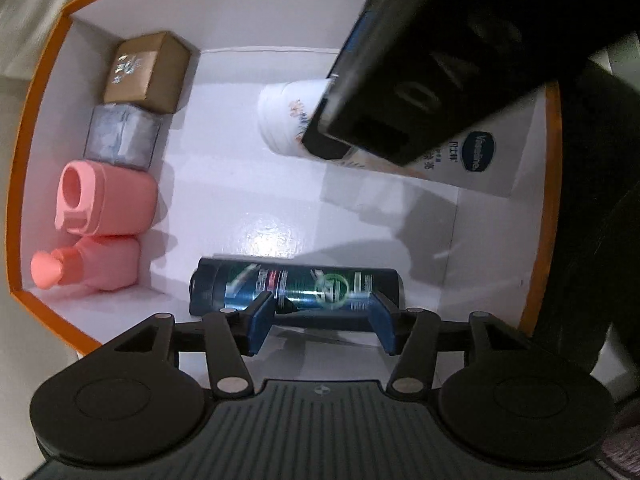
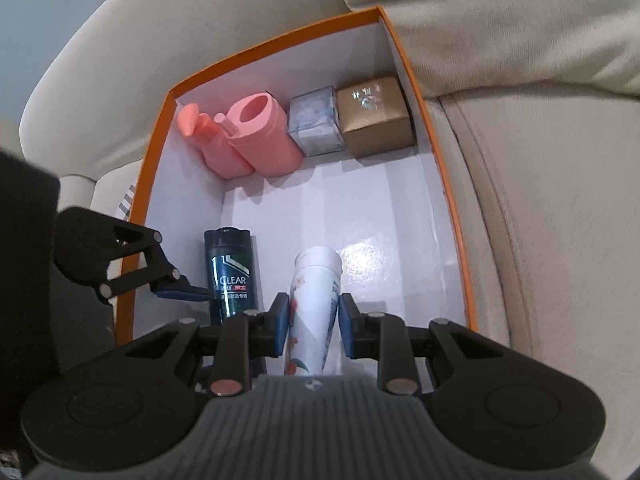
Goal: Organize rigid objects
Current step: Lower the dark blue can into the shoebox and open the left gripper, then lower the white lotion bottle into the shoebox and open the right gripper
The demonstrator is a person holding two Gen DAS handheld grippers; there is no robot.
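My left hand-held gripper (image 1: 323,320) is hanging with its jaws spread wide; my right hand-held gripper (image 2: 313,322) is pointing downward, jaws narrowed.

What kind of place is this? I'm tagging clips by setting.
Probably a home living room. An orange-rimmed storage box rests on beige sofa cushions, and it holds toiletries: a Clear shampoo bottle, a white Vaseline tube and pink bottles.

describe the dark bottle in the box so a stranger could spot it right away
Look inside the orange-rimmed box with the white interior. Along the wall away from the pink containers lies the dark CLEAR bottle, beside a white Vaseline tube. It is the only black item, with green-and-white lettering.
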